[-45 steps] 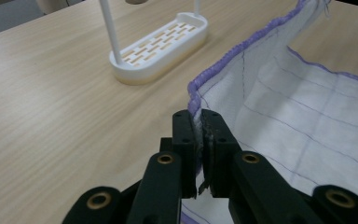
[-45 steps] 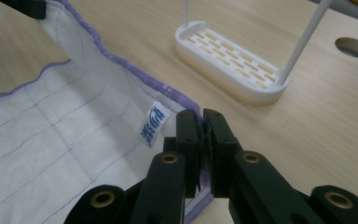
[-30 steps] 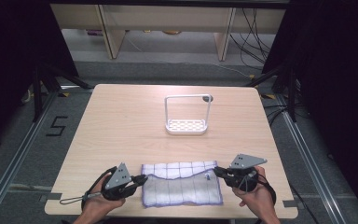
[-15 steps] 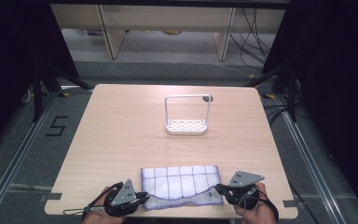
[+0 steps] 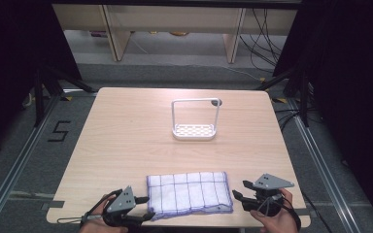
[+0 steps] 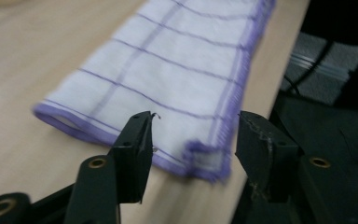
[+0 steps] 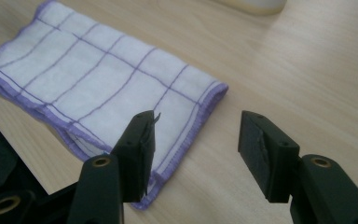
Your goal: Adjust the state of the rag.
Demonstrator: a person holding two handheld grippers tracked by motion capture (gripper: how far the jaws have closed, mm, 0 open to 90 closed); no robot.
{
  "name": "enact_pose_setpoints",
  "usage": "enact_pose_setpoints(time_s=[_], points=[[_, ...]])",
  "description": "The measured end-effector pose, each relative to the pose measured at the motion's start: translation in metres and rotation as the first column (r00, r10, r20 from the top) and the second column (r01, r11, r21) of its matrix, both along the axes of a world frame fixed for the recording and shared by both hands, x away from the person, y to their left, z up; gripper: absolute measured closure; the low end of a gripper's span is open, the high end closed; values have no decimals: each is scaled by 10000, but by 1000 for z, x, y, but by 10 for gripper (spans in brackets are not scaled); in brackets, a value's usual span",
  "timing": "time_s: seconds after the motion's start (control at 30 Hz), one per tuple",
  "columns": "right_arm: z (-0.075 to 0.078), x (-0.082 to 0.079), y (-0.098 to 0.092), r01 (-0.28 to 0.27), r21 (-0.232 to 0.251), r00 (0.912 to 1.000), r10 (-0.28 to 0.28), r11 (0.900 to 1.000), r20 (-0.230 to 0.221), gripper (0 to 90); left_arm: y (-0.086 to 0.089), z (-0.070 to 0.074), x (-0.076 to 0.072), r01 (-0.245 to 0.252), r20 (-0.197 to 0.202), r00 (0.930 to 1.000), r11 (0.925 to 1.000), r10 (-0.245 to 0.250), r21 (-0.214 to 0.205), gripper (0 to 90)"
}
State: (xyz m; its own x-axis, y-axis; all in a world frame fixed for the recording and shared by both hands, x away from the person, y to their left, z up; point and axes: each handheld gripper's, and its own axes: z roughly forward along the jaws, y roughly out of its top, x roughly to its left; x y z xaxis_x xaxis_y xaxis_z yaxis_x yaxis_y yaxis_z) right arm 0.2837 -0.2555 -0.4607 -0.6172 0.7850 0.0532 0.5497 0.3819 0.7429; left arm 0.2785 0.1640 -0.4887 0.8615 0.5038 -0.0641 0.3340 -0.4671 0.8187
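The left gripper (image 5: 143, 215), jaws spread, hangs at the near left corner of a folded checked cloth (image 5: 190, 192), that corner lying between its fingers (image 6: 135, 148). The right gripper (image 5: 238, 197), jaws likewise spread, sits at the cloth's right edge, one finger (image 7: 137, 144) above the hem.

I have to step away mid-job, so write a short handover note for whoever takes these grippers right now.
Left gripper: open, at the near left corner of the folded cloth, not gripping.
Right gripper: open, at the cloth's near right corner, not gripping.
Cloth: folded, flat at the near edge of the table. White rack stands mid-table, untouched.
Done: both grippers lined up.
Left: likely close on both corners and lift.
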Motion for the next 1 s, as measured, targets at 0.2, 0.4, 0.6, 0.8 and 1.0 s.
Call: enact_pose_setpoints(time_s=[0.2, 0.4, 0.6, 0.8, 1.0], points=[[-14, 4, 16, -297, -751, 9933, 210, 9967, -1134, 437, -7, 1, 41, -828, -254, 9963, 9965, 826, -104, 431], [-23, 2, 22, -344, -1304, 9876, 137, 9909, -1565, 414, -14, -9, 62, -1018, -283, 9942, 9933, 1034, 541, 413], [-34, -1, 26, -409, -1853, 9847, 81, 9818, -1742, 408, -12, -20, 79, -1233, -496, 9904, 9871, 1289, 1024, 400], [-31, -2, 26, -180, -1584, 9872, -75, 9872, -1594, 412, -9, -24, 80, -1141, -490, 9915, 9864, 1205, 1180, 418], [-32, -6, 29, -296, -1569, 9807, -16, 9872, -1953, 416, -10, -27, 79, -1045, -706, 9910, 9873, 1135, 1201, 467]])
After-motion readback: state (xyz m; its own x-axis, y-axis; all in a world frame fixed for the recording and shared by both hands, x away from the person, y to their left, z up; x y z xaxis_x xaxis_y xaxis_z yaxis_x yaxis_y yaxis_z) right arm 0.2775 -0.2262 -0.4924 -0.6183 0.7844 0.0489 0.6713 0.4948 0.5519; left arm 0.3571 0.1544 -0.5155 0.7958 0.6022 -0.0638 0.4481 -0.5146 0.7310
